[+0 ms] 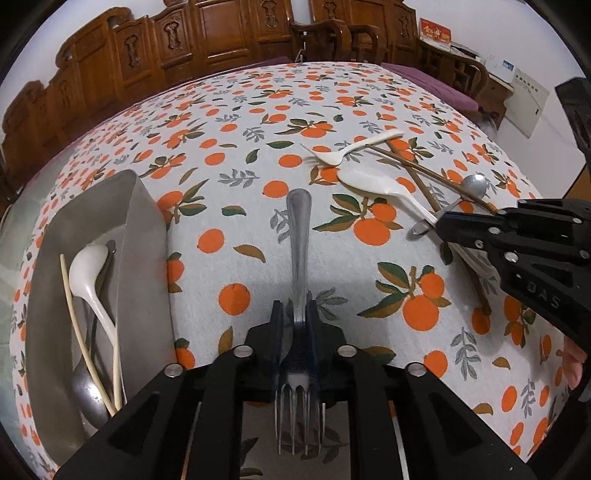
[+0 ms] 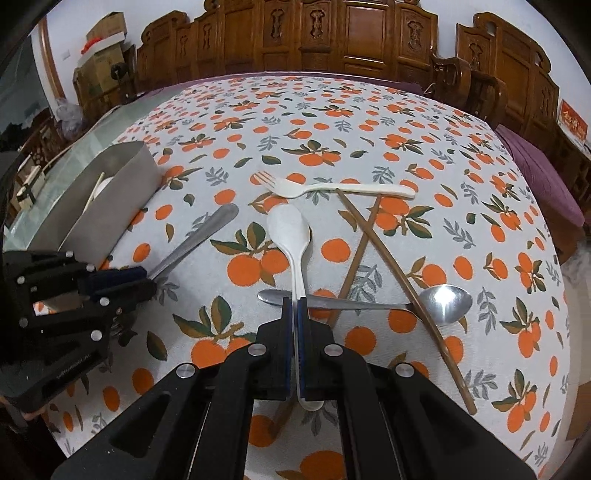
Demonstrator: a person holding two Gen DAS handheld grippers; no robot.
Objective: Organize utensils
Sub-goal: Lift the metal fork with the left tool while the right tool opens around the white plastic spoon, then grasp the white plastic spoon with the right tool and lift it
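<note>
Both grippers pinch loads, left gripper (image 1: 295, 325) a metal fork (image 1: 300, 258), right gripper (image 2: 295, 325) a white spoon (image 2: 291, 236); I fear its handle drags the steel spoon (image 2: 436, 302) beneath.

Tablecloth (image 2: 332, 122): white ground, printed with orange fruit, dark green and brown leaves, and grey leaf sprigs. Metal bin (image 1: 144, 229): plain dull silver-grey; contents include a white spoon (image 1: 88, 273) and pale cream chopsticks (image 1: 79, 332). Metal fork (image 1: 300, 266): bright silver. White plastic spoon (image 2: 291, 236): white, unpatterned. Plastic fork (image 2: 325, 189): cream-white. Brown chopsticks (image 2: 402, 280): mid brown, plain. Metal spoon (image 2: 443, 302): polished silver. Left gripper (image 1: 295, 321) and right gripper (image 2: 295, 317): black bodies, blue finger pads, silver screw heads. Carved furniture (image 2: 314, 33): reddish-brown wood. Seat cushion (image 2: 535, 173): purple. Wall placard (image 2: 572, 120): red.
</note>
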